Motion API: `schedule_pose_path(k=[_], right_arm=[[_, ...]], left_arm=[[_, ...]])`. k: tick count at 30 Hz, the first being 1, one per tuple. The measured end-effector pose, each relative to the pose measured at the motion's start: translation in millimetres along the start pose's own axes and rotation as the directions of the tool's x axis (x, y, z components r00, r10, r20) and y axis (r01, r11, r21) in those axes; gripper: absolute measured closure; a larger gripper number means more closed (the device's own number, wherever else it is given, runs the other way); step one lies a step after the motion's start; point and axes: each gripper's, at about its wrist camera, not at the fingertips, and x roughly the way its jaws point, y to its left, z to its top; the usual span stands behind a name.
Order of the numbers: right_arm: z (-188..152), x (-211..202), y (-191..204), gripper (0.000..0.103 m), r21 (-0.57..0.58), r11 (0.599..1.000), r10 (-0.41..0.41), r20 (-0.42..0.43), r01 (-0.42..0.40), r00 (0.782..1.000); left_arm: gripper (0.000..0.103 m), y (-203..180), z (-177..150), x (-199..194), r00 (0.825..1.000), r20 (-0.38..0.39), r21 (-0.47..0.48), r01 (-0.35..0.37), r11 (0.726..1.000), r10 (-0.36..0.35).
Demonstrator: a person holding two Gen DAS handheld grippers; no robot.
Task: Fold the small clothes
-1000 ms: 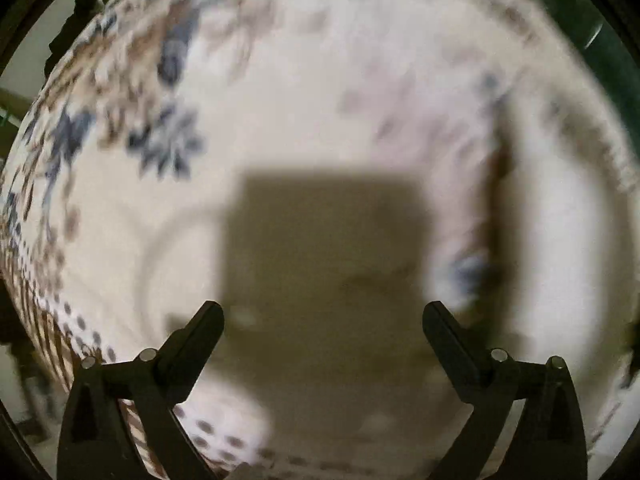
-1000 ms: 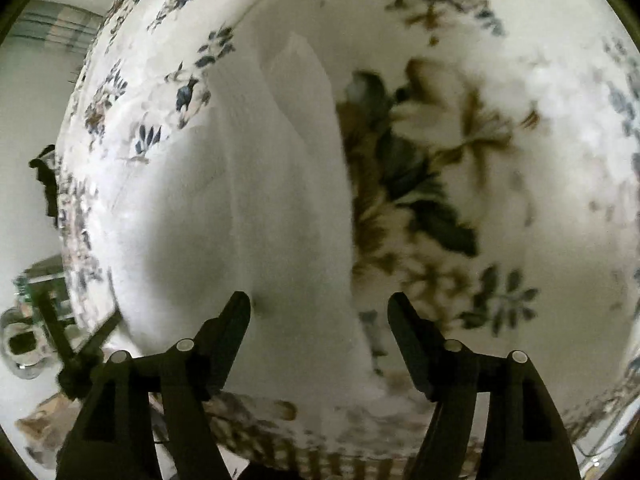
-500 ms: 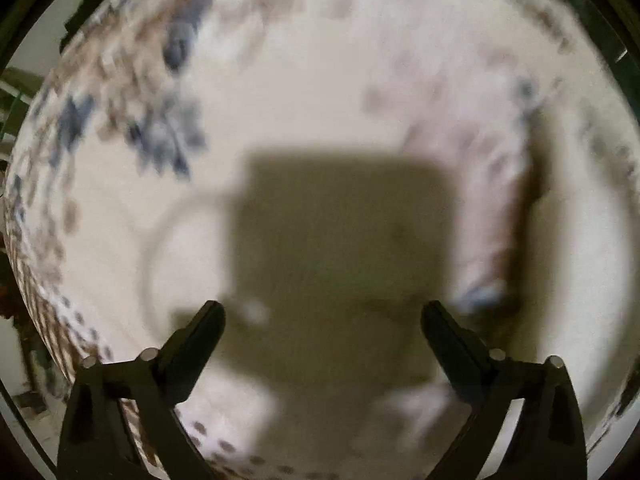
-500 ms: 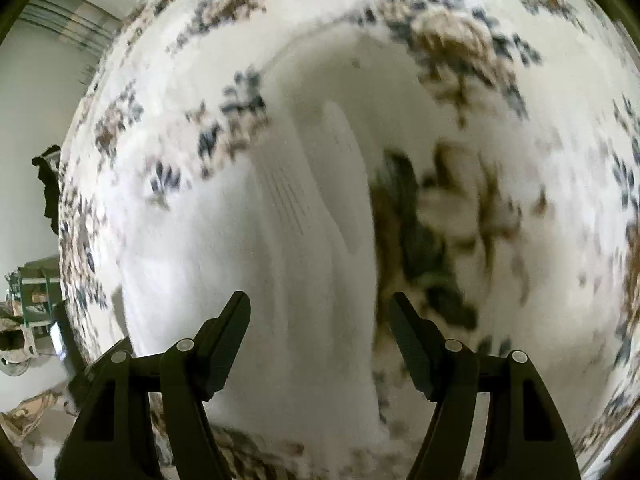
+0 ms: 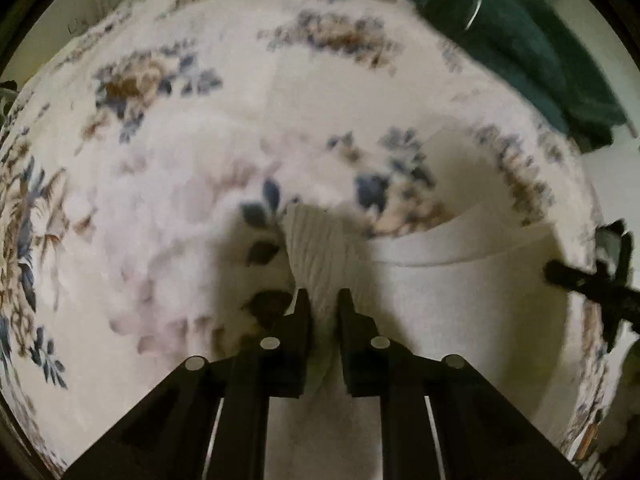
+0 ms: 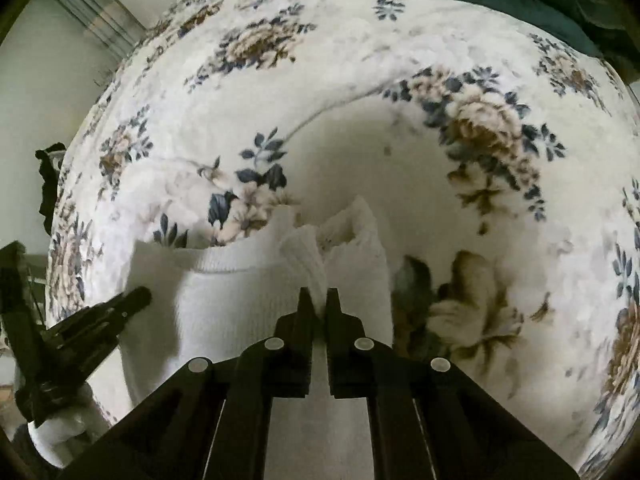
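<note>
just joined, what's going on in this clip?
A person is folding a small white knit garment on a floral blanket, one handheld gripper per hand. The left gripper is closing on a ribbed strap at one shoulder; the right gripper is shut on the other shoulder. The neckline hangs between them. A dark green cloth lies at the blanket's far edge.

Left wrist fisheye: mounted behind black two-finger left gripper (image 5: 323,296), facing steeply down, close above white ribbed knit garment (image 5: 460,300) on cream floral-print cloth surface (image 5: 180,200).
Right wrist fisheye: same mounting behind black two-finger right gripper (image 6: 314,294), steeply down, close.
Shared: garment neckline, floral cloth, dark green fabric (image 5: 520,52) upper right.
</note>
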Motion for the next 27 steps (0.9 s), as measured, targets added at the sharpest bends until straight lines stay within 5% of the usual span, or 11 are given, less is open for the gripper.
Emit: schedule_pose_path(k=[4, 11, 13, 16, 18, 20, 21, 24, 27], right_arm=[[11.3, -16.5, -14.3, 0.098, 0.041, 0.998, 0.04, 0.002, -0.04, 0.999], [44.9, 22.6, -44.7, 0.098, 0.167, 0.983, 0.083, -0.039, -0.075, 0.996], [52.5, 49.3, -46.5, 0.098, 0.154, 0.986, 0.081, -0.087, -0.067, 0.993], [58.8, 83.8, -50.4, 0.098, 0.148, 0.983, 0.142, -0.241, -0.108, 0.96], [62.7, 76.2, -52.8, 0.092, 0.134, 0.983, 0.16, -0.256, -0.129, 0.953], [67.2, 59.4, -50.7, 0.066, 0.081, 0.989, 0.142, -0.227, -0.127, 0.964], [70.3, 49.8, -47.5, 0.062, 0.054, 0.989, 0.148, -0.206, -0.139, 0.967], [81.3, 34.0, -21.0, 0.061, -0.069, 0.964, 0.235, -0.225, -0.256, 0.946], [84.6, 47.0, 23.6, 0.061, -0.272, 0.895, 0.253, -0.342, -0.353, 0.905]], left_arm=[[0.094, 14.9, 5.9, -36.4, 0.997, 0.063, -0.079, 0.053, 0.995, -0.048], [0.094, 49.3, 16.2, 29.9, 0.993, -0.069, -0.198, 0.084, 0.977, -0.1], [0.093, 53.5, 17.2, 52.2, 0.982, -0.124, -0.23, 0.111, 0.967, -0.142], [0.087, 51.5, 18.7, 51.1, 0.976, -0.164, -0.234, 0.105, 0.966, -0.146], [0.076, 44.5, 22.2, 34.8, 0.981, -0.159, -0.188, 0.08, 0.979, -0.111], [0.049, 37.5, 26.2, 21.9, 0.987, -0.14, -0.131, 0.059, 0.99, -0.078], [0.044, 32.1, 30.1, 14.2, 0.99, -0.114, -0.087, 0.073, 0.994, -0.082], [0.042, 9.1, 40.0, 16.4, 0.986, -0.119, 0.067, 0.122, 0.99, -0.113], [0.042, -15.2, 45.3, 40.2, 0.975, -0.185, 0.22, 0.165, 0.961, -0.125]])
